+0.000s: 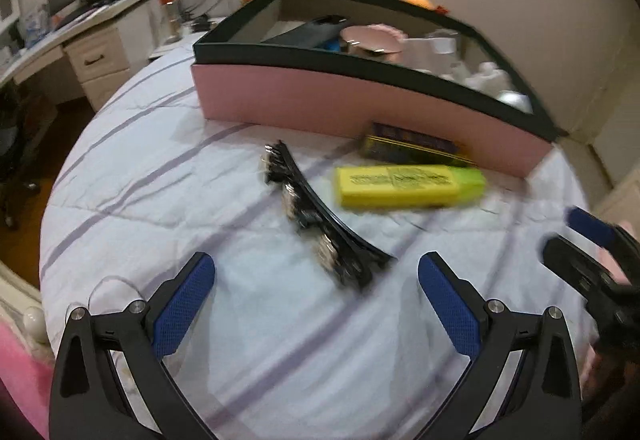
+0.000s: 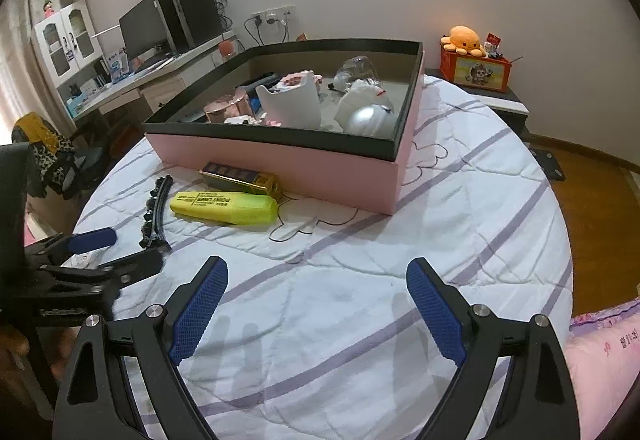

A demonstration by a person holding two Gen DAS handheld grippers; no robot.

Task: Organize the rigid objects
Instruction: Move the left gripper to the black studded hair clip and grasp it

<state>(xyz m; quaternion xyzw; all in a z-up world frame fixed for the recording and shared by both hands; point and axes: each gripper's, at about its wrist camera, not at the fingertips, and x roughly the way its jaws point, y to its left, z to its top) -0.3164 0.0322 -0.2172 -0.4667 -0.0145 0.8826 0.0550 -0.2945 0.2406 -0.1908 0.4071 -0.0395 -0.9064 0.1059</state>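
My left tongs [image 1: 316, 280] stand wide open with nothing between the pads, and my right tongs [image 2: 316, 288] are open and empty as well, both above the striped bedsheet [image 2: 400, 280]. Just beyond the left tongs lies the black hair clip [image 1: 320, 216]. Behind it is the yellow highlighter [image 2: 224, 207], and then a purple and gold box [image 2: 240, 178], touching the pink tray [image 2: 320, 172]. The tray already holds several small things.
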